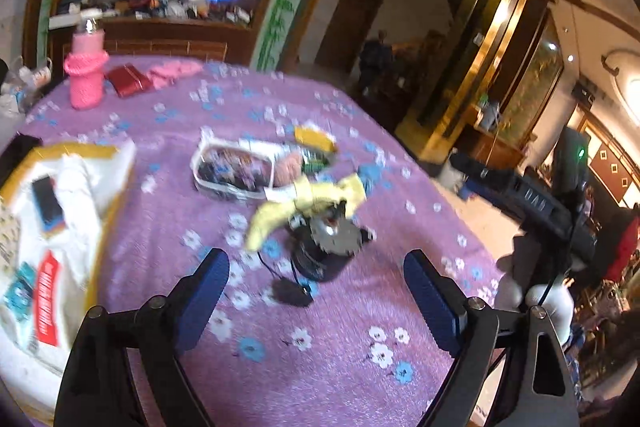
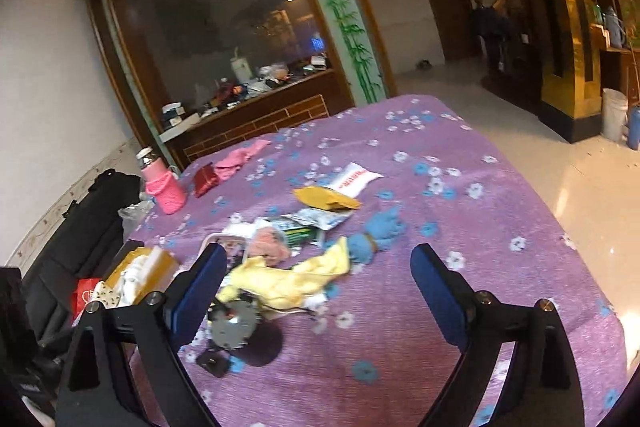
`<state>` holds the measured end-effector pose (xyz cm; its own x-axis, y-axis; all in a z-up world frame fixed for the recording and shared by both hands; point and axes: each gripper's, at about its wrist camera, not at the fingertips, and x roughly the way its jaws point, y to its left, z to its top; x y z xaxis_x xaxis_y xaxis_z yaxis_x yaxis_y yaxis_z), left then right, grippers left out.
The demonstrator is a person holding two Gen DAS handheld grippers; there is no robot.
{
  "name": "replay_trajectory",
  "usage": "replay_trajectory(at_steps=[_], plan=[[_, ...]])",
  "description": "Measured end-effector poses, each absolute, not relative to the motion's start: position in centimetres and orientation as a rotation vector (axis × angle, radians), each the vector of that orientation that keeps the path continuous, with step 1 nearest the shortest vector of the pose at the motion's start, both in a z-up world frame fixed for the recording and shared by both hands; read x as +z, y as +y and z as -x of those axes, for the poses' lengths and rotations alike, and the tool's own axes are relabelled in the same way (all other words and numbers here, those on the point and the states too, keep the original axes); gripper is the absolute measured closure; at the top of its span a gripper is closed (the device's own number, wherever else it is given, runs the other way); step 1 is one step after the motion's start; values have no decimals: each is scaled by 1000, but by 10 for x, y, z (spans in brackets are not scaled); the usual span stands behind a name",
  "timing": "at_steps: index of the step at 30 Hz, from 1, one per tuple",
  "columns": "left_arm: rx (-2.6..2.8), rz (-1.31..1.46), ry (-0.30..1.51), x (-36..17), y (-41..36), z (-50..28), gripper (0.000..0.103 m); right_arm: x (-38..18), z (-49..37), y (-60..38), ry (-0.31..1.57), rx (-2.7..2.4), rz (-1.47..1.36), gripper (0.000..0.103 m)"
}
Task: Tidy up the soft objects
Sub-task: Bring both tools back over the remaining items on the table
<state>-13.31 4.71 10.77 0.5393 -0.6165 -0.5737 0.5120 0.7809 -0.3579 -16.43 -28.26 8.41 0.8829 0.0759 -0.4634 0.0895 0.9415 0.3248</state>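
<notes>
A yellow cloth (image 1: 304, 203) (image 2: 284, 277) lies crumpled mid-table on the purple flowered tablecloth (image 1: 280, 327) (image 2: 460, 211), partly over a black round device (image 1: 324, 247) (image 2: 236, 327). A blue cloth (image 2: 378, 231) (image 1: 370, 175) lies beside it, a pink fluffy piece (image 2: 270, 243) (image 1: 290, 167) just behind. A pink cloth (image 2: 240, 157) (image 1: 174, 71) lies at the far edge. My left gripper (image 1: 316, 291) is open and empty, above the table short of the yellow cloth. My right gripper (image 2: 320, 287) is open and empty, near the yellow cloth.
A clear container (image 1: 232, 167) and snack packets (image 2: 326, 199) lie mid-table. A pink bottle (image 1: 86, 75) (image 2: 162, 183) and red box (image 1: 128, 81) stand far left. An open cardboard box (image 1: 60, 227) (image 2: 140, 275) is on the left. The table edge drops to the floor (image 2: 580, 179) at right.
</notes>
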Motion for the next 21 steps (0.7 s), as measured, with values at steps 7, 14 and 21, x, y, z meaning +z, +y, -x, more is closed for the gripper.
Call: replay_trajectory(at_steps=[7, 14, 21], plan=[[-600, 110, 881, 70, 30, 112, 12, 80, 151, -299, 529, -14, -341, 10], [-485, 39, 945, 40, 27, 95, 12, 78, 129, -297, 546, -9, -298, 10], [-468, 76, 1016, 17, 30, 85, 9, 91, 106, -301, 527, -12, -305, 10]])
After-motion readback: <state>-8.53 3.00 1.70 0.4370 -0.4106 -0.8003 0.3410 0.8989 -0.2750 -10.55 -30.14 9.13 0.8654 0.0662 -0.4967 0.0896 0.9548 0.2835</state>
